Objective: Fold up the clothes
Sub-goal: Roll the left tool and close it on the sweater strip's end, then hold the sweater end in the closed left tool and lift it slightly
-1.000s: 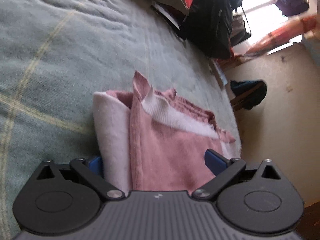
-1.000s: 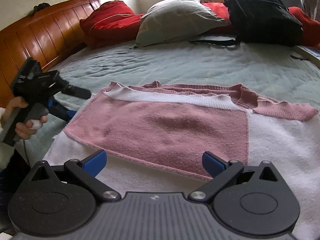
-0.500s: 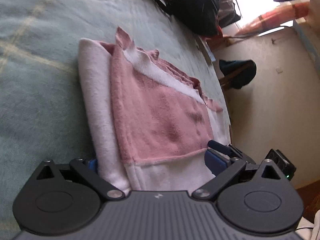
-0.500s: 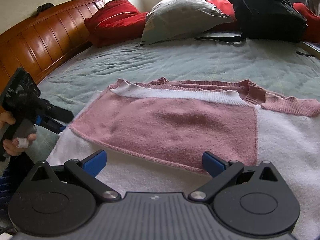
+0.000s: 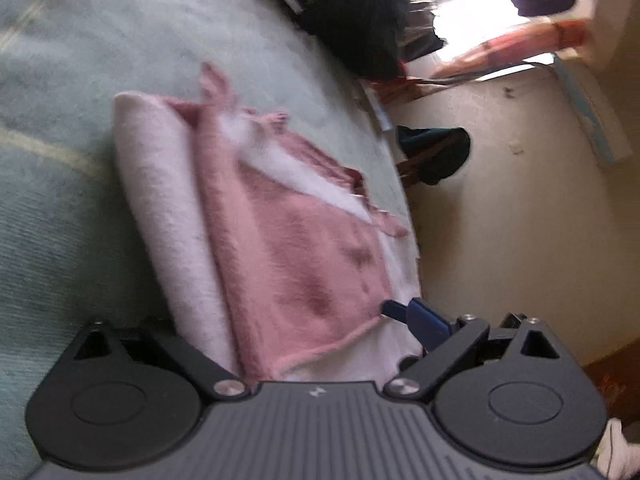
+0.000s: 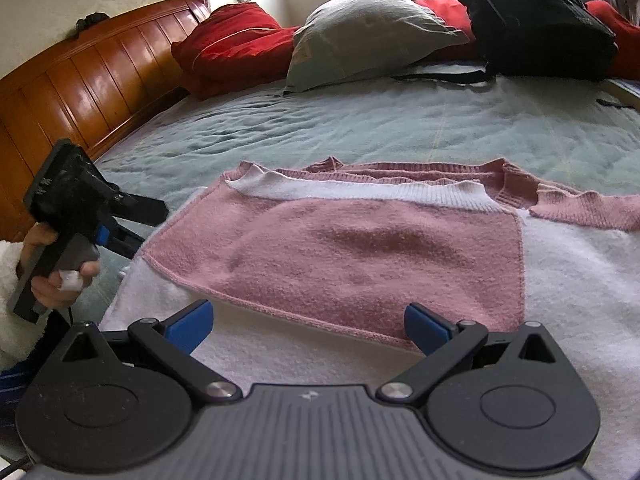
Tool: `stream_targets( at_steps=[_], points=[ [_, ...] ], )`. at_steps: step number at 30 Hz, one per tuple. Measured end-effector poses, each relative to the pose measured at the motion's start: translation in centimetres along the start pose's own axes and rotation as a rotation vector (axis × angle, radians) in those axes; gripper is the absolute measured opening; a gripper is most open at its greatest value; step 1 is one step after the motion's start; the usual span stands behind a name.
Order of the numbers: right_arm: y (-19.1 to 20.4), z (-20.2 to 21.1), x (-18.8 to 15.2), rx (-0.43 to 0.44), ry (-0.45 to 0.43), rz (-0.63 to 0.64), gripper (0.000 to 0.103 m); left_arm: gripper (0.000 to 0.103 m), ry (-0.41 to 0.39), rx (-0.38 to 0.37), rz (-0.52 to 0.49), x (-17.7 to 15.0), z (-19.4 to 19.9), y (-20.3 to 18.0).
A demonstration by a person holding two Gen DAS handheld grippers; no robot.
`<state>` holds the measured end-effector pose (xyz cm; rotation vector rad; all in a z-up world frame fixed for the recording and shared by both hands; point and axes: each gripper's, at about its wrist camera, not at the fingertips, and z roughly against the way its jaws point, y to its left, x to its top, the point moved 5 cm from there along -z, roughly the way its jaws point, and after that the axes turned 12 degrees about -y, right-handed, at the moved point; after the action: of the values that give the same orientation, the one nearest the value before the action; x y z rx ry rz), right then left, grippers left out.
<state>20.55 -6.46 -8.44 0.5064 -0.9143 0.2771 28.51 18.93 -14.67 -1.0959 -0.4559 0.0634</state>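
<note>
A pink and white sweater (image 6: 360,256) lies flat on the pale green bed cover (image 6: 360,120), its pink part folded over the white. My right gripper (image 6: 308,328) is open just above the near white hem, with nothing between its blue fingertips. At the sweater's left edge a hand holds my left gripper (image 6: 148,230), which is open with its fingers pointing at the fabric. In the left wrist view the sweater (image 5: 304,248) runs lengthwise away from my left gripper (image 5: 298,320). The white edge covers its left finger, and its right fingertip (image 5: 428,320) shows blue.
A wooden headboard (image 6: 80,80) runs along the left. Red pillows (image 6: 236,40), a grey pillow (image 6: 368,28) and a black backpack (image 6: 532,20) sit at the far end of the bed. The bed's right edge drops to a wall (image 5: 520,200).
The left gripper has drawn back along the sweater's left edge, so more of the garment shows in its view. The right gripper has eased a little closer to the near hem.
</note>
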Motion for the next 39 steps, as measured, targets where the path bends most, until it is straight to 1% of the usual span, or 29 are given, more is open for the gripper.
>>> stream_targets(
  at_steps=[1, 2, 4, 5, 6, 9, 10, 12, 14, 15, 17, 19, 24, 25, 27, 30, 32, 36, 39],
  points=[
    [0.0, 0.0, 0.0, -0.001, 0.002, 0.001, 0.103, 0.078, 0.003, 0.011, 0.017, 0.5, -0.2, 0.4],
    [0.1, 0.0, -0.1, -0.002, 0.002, 0.004, 0.103, 0.074, 0.005, 0.020, 0.031, 1.0, -0.3, 0.8],
    [0.1, 0.1, -0.1, -0.002, 0.001, 0.006, 0.103, 0.048, 0.006, 0.050, 0.052, 1.5, -0.5, 1.7],
    [0.1, 0.1, -0.1, -0.002, 0.000, 0.002, 0.103, 0.041, 0.004, 0.065, 0.065, 1.5, -0.6, 2.2],
    [0.1, 0.1, -0.1, -0.001, 0.000, -0.002, 0.103, 0.026, -0.001, 0.078, 0.084, 1.4, -0.6, 2.8],
    [0.1, 0.1, -0.2, -0.002, 0.002, 0.002, 0.103, 0.025, -0.015, 0.080, 0.115, 1.1, -0.7, 3.1],
    [0.2, 0.2, -0.2, -0.001, 0.002, 0.006, 0.103, 0.032, -0.011, 0.083, 0.095, 1.0, -0.9, 2.7],
    [0.1, 0.1, -0.2, 0.003, 0.002, 0.006, 0.103, 0.039, 0.009, 0.093, 0.033, 1.1, -1.6, 1.6],
    [0.1, 0.0, -0.2, 0.002, 0.002, 0.003, 0.103, 0.032, 0.012, 0.110, 0.037, 1.4, -2.0, 1.7],
    [0.1, 0.0, -0.2, 0.002, 0.001, 0.001, 0.103, 0.024, 0.012, 0.119, 0.044, 1.5, -2.2, 1.8],
    [0.0, 0.1, -0.1, 0.008, -0.006, -0.012, 0.103, 0.023, 0.011, 0.138, 0.057, 1.7, -2.5, 2.1],
    [-0.3, 0.2, 0.2, 0.016, -0.014, -0.035, 0.103, 0.023, 0.005, 0.153, 0.040, 1.7, -2.7, 1.8],
    [-0.7, -0.5, 1.2, 0.103, -0.008, -0.232, 0.103, 0.023, -0.014, 0.186, -0.022, 1.5, -3.0, 0.8],
    [-0.7, -0.8, 1.4, 0.107, -0.011, -0.259, 0.103, 0.023, -0.018, 0.192, -0.034, 1.5, -3.1, 0.6],
    [-0.5, -1.4, 1.9, 0.102, -0.025, -0.297, 0.103, 0.023, -0.023, 0.204, -0.057, 1.4, -2.9, 0.4],
    [-0.6, -2.5, 2.3, 0.054, -0.050, -0.323, 0.103, 0.023, -0.026, 0.207, -0.073, 1.3, -2.6, 0.4],
    [-0.9, -3.5, 2.3, 0.037, -0.050, -0.336, 0.103, 0.023, -0.029, 0.209, -0.082, 1.3, -2.5, 0.4],
    [-1.6, -5.3, 3.2, -0.010, -0.090, -0.317, 0.103, 0.023, -0.030, 0.208, -0.097, 1.2, -2.5, 0.3],
    [-2.2, -6.9, 3.9, -0.028, -0.103, -0.311, 0.103, 0.023, -0.029, 0.210, -0.103, 1.2, -2.4, 0.4]
  ],
)
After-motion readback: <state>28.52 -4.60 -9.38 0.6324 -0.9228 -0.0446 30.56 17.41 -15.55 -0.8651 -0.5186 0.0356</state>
